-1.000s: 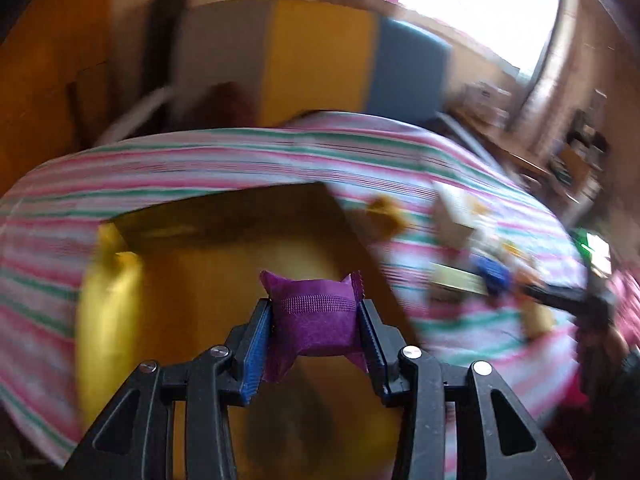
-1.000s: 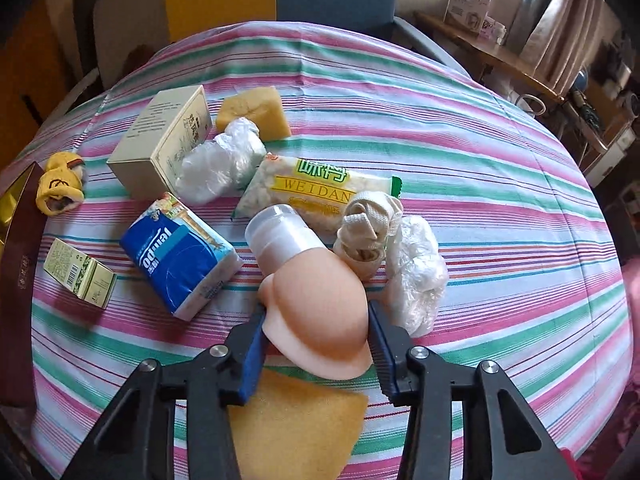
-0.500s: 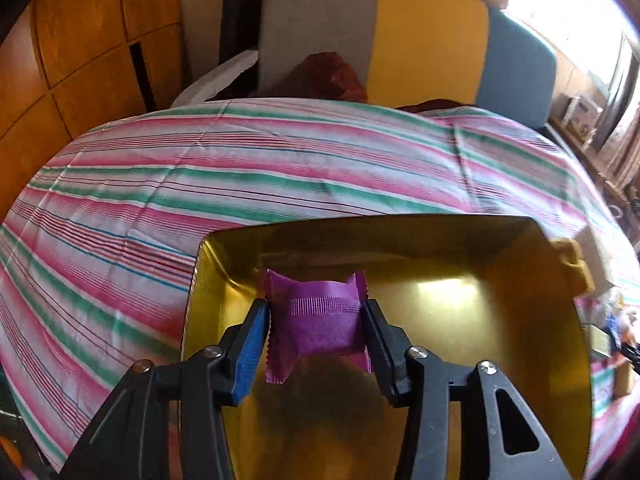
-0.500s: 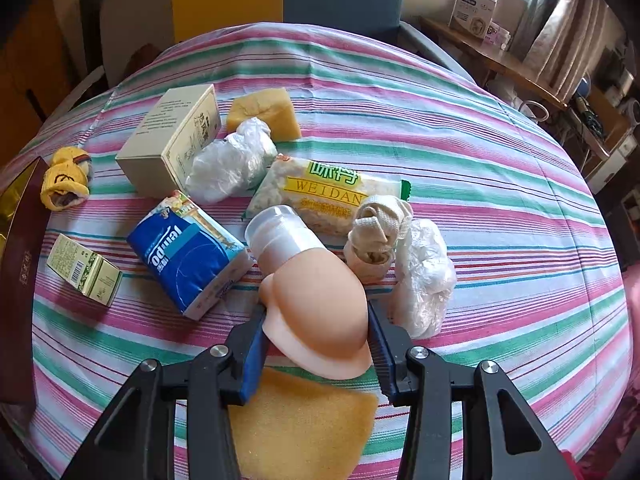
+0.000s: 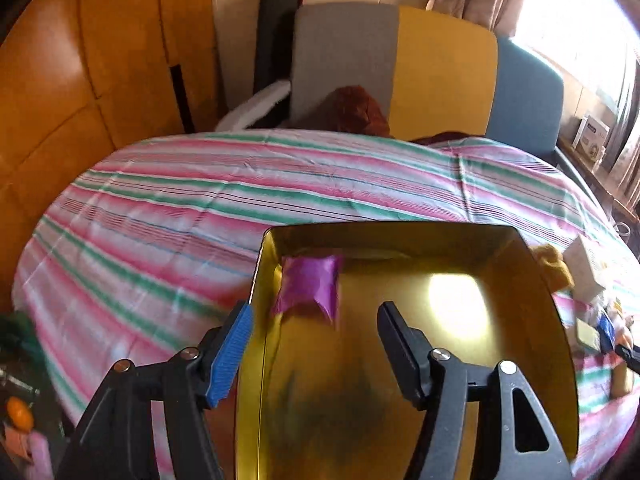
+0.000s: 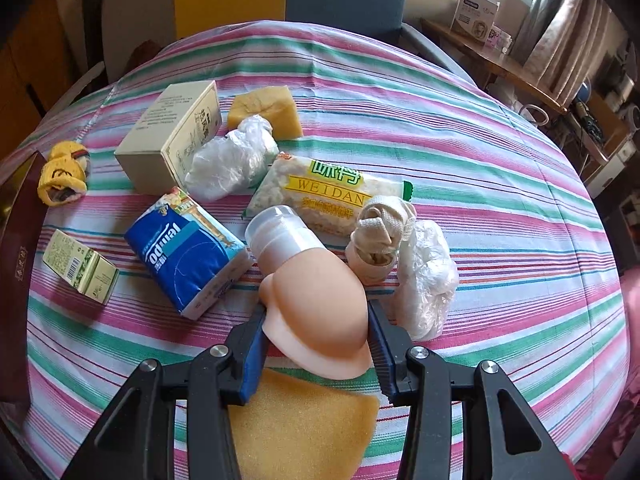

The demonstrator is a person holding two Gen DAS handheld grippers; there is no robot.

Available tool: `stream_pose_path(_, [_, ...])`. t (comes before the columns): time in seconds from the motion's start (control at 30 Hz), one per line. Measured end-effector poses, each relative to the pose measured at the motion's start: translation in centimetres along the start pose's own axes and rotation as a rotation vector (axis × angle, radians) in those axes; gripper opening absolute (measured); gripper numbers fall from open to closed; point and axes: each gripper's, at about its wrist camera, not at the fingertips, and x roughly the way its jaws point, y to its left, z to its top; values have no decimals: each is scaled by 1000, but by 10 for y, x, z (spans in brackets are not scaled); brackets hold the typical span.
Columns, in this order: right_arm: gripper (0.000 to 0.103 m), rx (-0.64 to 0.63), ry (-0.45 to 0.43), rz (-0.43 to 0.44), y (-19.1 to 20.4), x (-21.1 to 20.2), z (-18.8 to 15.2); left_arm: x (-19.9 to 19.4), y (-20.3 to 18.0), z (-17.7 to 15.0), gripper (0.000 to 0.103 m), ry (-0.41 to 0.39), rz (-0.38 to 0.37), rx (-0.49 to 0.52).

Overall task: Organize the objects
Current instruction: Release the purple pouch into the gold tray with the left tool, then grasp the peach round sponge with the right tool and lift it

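My left gripper [image 5: 314, 316] is open above the near left part of a gold box [image 5: 472, 236]. A purple packet [image 5: 310, 286] is free of the fingers in the box's far left corner, blurred. My right gripper [image 6: 316, 326] is shut on a peach silicone bottle [image 6: 316, 300] with a clear cap, held just above the striped tablecloth [image 6: 500, 184]. Under the right gripper lies a flat yellow sponge [image 6: 304, 424].
Around the bottle lie a blue tissue pack [image 6: 188, 248], a beige carton [image 6: 172, 132], a small green box [image 6: 80, 266], a snack bag [image 6: 320, 196], two plastic-wrapped bundles [image 6: 230, 158], rolled bandage [image 6: 380, 232], a sponge block [image 6: 264, 110] and yellow socks [image 6: 62, 172]. Chairs stand behind the table.
My left gripper has opened and let go of the purple packet, which now is in the box's far left corner. The right gripper has barely moved with the bottle.
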Motion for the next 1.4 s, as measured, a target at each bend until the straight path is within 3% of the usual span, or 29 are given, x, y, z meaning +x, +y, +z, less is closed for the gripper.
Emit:
stream_pose_path(0.2, [48, -15, -1, -23, 3, 1, -2, -47, -17, -39, 66, -41, -16, 36])
stream_pose_path(0.47, [48, -42, -6, -55, 7, 0, -4, -58, -33, -67, 66, -21, -32, 76])
stream_pose_path(1.07, [45, 9, -28, -29, 0, -6, -3, -56, -29, -78, 66, 11, -53, 44])
stream_pose_path(1.4, [45, 107, -112, 26, -9, -45, -2, -53, -9, -79, 66, 14, -43, 6])
